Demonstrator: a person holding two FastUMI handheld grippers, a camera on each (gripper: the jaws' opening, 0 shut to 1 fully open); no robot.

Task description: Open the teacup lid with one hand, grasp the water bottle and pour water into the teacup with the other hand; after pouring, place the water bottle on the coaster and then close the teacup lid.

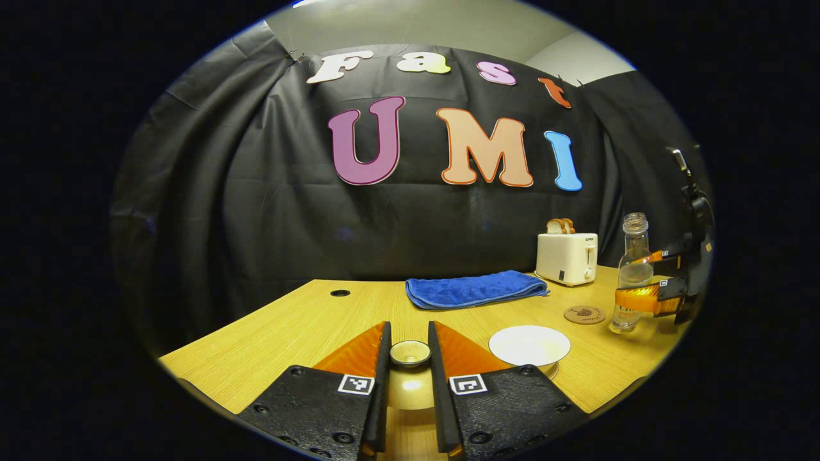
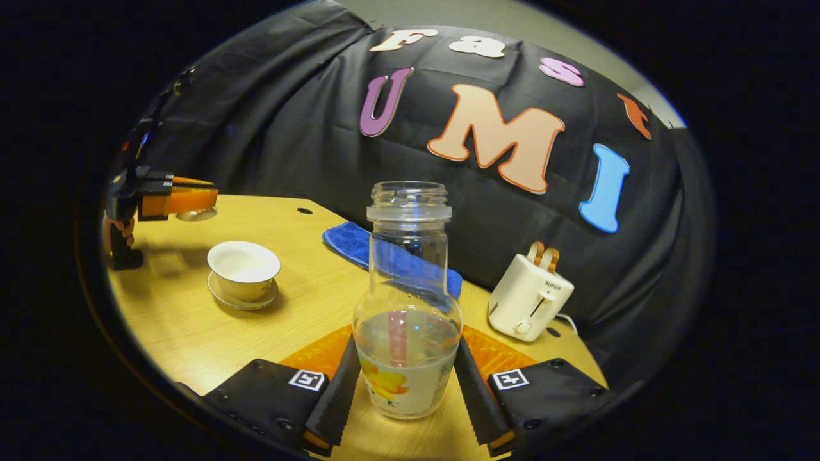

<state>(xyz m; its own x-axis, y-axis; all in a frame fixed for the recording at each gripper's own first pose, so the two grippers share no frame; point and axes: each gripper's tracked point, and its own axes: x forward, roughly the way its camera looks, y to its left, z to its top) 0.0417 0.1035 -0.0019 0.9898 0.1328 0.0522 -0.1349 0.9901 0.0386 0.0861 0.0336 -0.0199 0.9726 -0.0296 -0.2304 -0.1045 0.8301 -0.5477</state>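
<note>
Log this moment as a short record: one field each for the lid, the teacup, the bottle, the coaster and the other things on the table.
lid: lifted off, knob held between the left gripper fingers
teacup: open, on its saucer
water bottle: uncapped, partly filled, upright between the right gripper fingers
coaster: bare, beside the bottle
other things: blue towel, toaster holding bread

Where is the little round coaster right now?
In the left gripper view the coaster lies flat on the wooden table, just left of the water bottle, in front of the toaster and behind the open teacup.
</note>
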